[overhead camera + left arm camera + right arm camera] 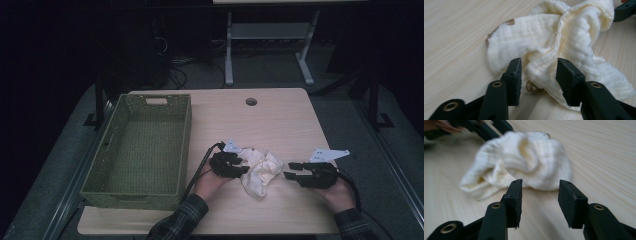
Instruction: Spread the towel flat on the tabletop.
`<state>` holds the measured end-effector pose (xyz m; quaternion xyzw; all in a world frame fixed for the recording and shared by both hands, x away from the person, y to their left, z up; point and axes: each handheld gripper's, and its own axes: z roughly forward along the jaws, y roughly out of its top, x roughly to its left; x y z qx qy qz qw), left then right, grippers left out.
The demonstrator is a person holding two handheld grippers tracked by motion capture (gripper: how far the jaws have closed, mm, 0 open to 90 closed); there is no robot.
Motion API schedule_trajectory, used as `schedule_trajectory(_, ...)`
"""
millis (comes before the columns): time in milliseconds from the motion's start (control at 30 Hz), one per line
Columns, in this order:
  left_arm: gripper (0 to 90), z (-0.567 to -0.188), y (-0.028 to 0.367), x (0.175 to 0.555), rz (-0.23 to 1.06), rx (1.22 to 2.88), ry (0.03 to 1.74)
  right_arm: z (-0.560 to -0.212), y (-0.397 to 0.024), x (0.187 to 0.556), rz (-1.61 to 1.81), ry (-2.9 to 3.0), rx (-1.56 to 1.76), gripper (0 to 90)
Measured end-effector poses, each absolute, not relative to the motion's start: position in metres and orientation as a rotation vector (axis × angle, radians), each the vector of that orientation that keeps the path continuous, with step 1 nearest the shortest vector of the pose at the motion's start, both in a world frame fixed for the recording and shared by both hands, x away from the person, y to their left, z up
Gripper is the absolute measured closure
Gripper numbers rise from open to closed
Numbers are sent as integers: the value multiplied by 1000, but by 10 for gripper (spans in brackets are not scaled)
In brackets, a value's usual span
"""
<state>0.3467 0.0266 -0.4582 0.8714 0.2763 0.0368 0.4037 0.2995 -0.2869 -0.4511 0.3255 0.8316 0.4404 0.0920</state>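
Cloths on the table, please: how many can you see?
1. A crumpled cream cloth lies on the wooden table between the left tool and the right tool, right of the green basket. Folds could hide another.

Basket [141,150] blocks the counter [280,120] at left; far half bare, free passage. Cloth [260,172] lies between both tools.

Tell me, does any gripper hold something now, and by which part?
Nothing is gripped yet. The left gripper has a fold of the cream cloth between open jaws; the right gripper is empty.
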Motion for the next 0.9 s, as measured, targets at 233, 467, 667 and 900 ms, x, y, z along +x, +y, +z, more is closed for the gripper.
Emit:
schedule_trajectory(233,816,-457,24,345,71,2238,675,-451,-266,302,1354,2514,898,570)
schedule_trajectory(467,845,-440,32,343,156,2191,714,-456,-253,309,1303,2559,870,639)
schedule_trajectory(667,845,-421,50,343,227,2119,772,-455,-258,311,1299,2542,892,607)
schedule_trajectory(900,844,-421,51,344,239,2121,796,-458,-261,319,1273,2520,903,610)
